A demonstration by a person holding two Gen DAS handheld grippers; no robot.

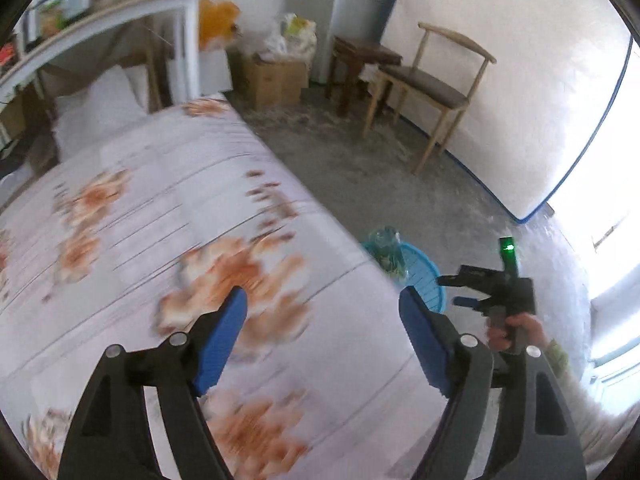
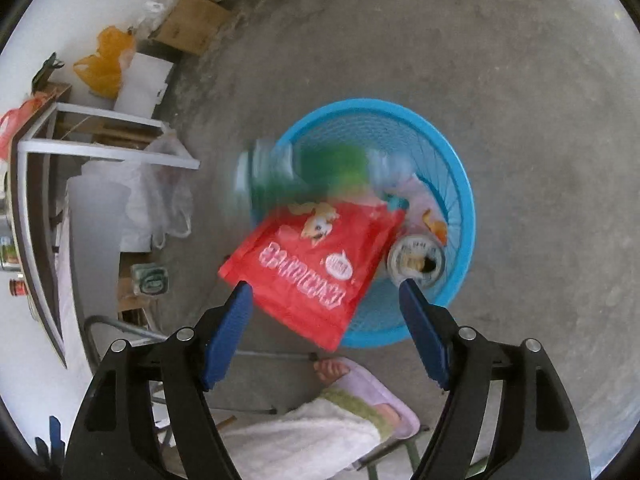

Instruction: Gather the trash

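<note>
Left wrist view: nearest the lens, the left gripper (image 1: 322, 312) with blue pads and black arms is standing wide and empty over the floral-printed bedsheet (image 1: 168, 200), with no trash between the jaws. Past the sheet's right edge, the round blue plastic mesh basket (image 1: 424, 280) is resting on the grey concrete floor (image 1: 360, 168), a blurred clear green-labelled plastic bottle (image 1: 386, 248) appearing at its rim. The right gripper (image 1: 460, 292) is hovering beside the basket.

Right wrist view: the right gripper (image 2: 325, 292) is gaping wide, gripping nothing. The red printed snack bag (image 2: 316, 264) is lying just ahead of the pads, overhanging the basket's (image 2: 460, 184) near-left rim; the bottle (image 2: 288, 172) is blurred across the far-left rim. Risk, judged: both items are straddling the rim and may tip onto the floor (image 2: 520, 80).
</note>
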